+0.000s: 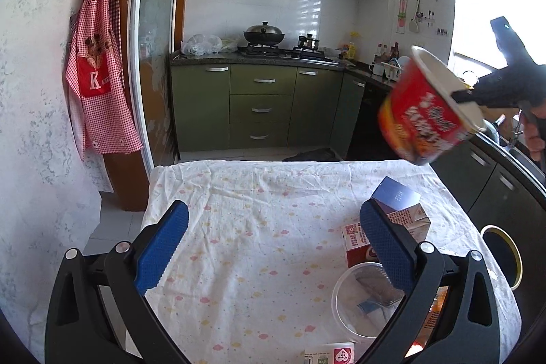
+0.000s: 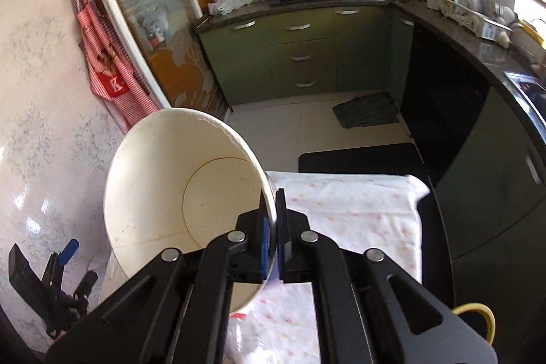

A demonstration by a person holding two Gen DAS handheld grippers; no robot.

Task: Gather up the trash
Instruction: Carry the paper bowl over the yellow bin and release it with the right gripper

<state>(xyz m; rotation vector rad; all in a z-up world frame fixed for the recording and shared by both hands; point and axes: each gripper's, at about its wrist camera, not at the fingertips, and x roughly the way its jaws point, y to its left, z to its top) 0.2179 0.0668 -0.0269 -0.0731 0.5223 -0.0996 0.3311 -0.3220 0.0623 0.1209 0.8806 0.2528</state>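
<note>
Two grippers are up: the right gripper [image 2: 273,234] pinches the rim of a red noodle cup [image 1: 426,111], lifted above the table [image 1: 245,227]. Its mate, the left gripper [image 1: 273,248], hangs wide open and empty. Cartons [image 1: 406,214], perhaps milk, sit beside a clear tub [image 1: 355,299].

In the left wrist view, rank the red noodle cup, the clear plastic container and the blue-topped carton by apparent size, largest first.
1. Red noodle cup, held up off the table.
2. Clear plastic container, partly hidden; nearly as big, so unsure.
3. Blue-topped carton, partly hidden.
</note>
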